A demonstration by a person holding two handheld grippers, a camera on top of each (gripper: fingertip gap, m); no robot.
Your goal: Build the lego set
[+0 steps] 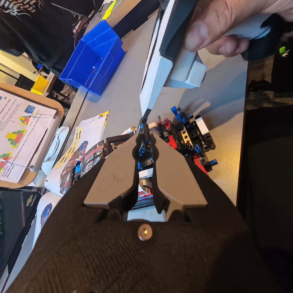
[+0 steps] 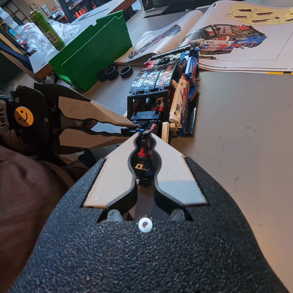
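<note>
A partly built Lego car [image 2: 166, 88] in black, white, red and blue lies on its side on the grey table. Its open underside with blue pins shows in the left wrist view [image 1: 187, 139]. My left gripper [image 1: 145, 135], with grey fingers, is shut on a black frame beam at the car's near end; it enters the right wrist view from the left [image 2: 130, 129]. My right gripper [image 2: 145, 134], with white fingers, is shut on the same end of the car right beside it. It comes down from above in the left wrist view [image 1: 143, 117], held by a hand [image 1: 214, 23].
An open instruction booklet [image 2: 237, 47] lies behind the car. Several black tyres [image 2: 117, 72] sit by a green bin [image 2: 95, 49], with a green can [image 2: 46, 30] behind. A blue bin [image 1: 93, 58] and a printed sheet on a tray [image 1: 23, 134] lie left. The table edge [image 1: 242, 142] runs close on the right. The grippers are tip to tip, or close to it.
</note>
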